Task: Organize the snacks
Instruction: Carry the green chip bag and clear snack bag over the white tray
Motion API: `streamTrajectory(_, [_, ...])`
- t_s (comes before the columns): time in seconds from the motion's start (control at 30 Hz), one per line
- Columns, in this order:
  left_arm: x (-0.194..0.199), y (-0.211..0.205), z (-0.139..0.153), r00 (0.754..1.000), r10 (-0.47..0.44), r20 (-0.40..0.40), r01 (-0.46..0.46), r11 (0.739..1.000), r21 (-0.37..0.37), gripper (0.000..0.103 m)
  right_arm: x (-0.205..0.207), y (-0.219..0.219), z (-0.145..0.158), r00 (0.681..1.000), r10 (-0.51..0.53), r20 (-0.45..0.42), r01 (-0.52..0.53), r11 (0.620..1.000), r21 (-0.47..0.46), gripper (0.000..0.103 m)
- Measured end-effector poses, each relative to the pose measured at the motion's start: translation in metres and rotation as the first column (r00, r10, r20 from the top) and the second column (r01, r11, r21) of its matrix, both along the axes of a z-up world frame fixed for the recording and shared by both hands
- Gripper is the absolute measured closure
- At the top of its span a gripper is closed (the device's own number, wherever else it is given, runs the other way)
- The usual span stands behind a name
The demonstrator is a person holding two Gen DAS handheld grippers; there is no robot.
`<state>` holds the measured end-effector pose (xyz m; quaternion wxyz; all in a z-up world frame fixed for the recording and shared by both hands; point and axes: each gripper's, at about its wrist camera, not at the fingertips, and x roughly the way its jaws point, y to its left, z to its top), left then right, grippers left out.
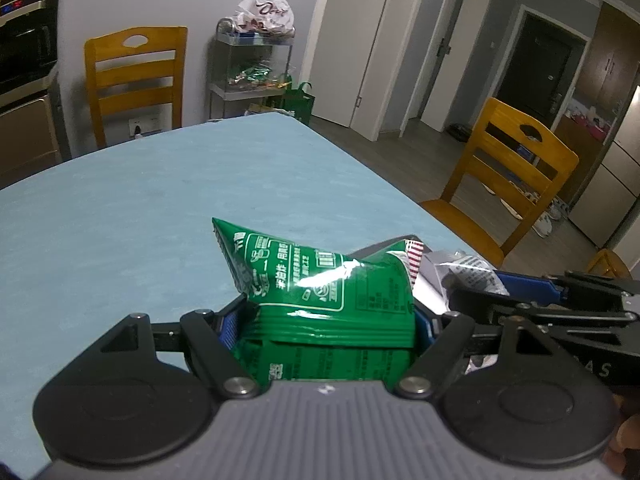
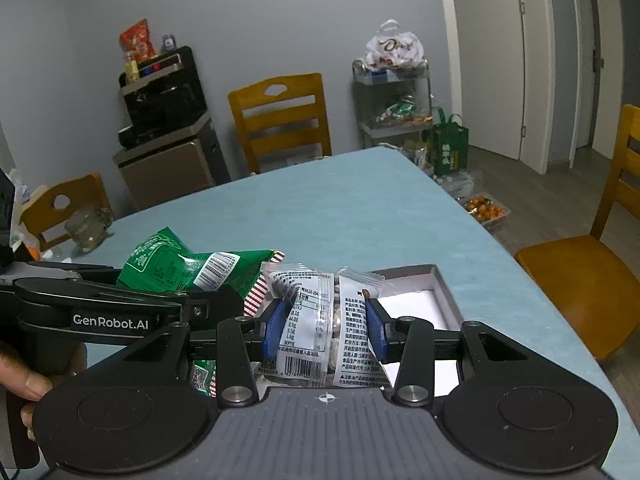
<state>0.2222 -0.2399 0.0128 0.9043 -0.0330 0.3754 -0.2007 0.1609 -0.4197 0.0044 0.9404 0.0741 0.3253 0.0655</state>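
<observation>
Green snack bag (image 1: pixel 320 300) sits clamped in your left gripper (image 1: pixel 324 320); your right gripper (image 2: pixel 326 332) pinches a clear packet (image 2: pixel 320 320) above the open box (image 2: pixel 424 304) on the table (image 2: pixel 360 208).

Grey walls (image 2: pixel 260 12), wooden chairs (image 1: pixel 136 76), blue table (image 1: pixel 160 200), seemingly dim light.
</observation>
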Motion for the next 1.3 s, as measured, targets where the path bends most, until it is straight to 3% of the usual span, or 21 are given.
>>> streamTrajectory(0.3, [0.019,-0.036,-0.011,0.999,-0.030,-0.016,0.030,0.999,0.013,0.026,0.009,-0.018,-0.014,0.999,-0.008,-0.033,0.007,0.999,-0.040,0.060])
streamTrajectory(0.8, [0.058,-0.082,-0.045,0.995,-0.060,-0.086,0.064,0.997,0.041,0.026,0.045,-0.048,-0.036,0.996,-0.034,-0.086,0.032,0.999,-0.032,0.060])
streamTrajectory(1.3, [0.082,-0.092,-0.079,0.989,-0.088,-0.118,0.101,0.989,0.108,0.024,0.075,-0.056,-0.060,0.990,0.006,-0.143,-0.013,0.999,-0.049,0.061])
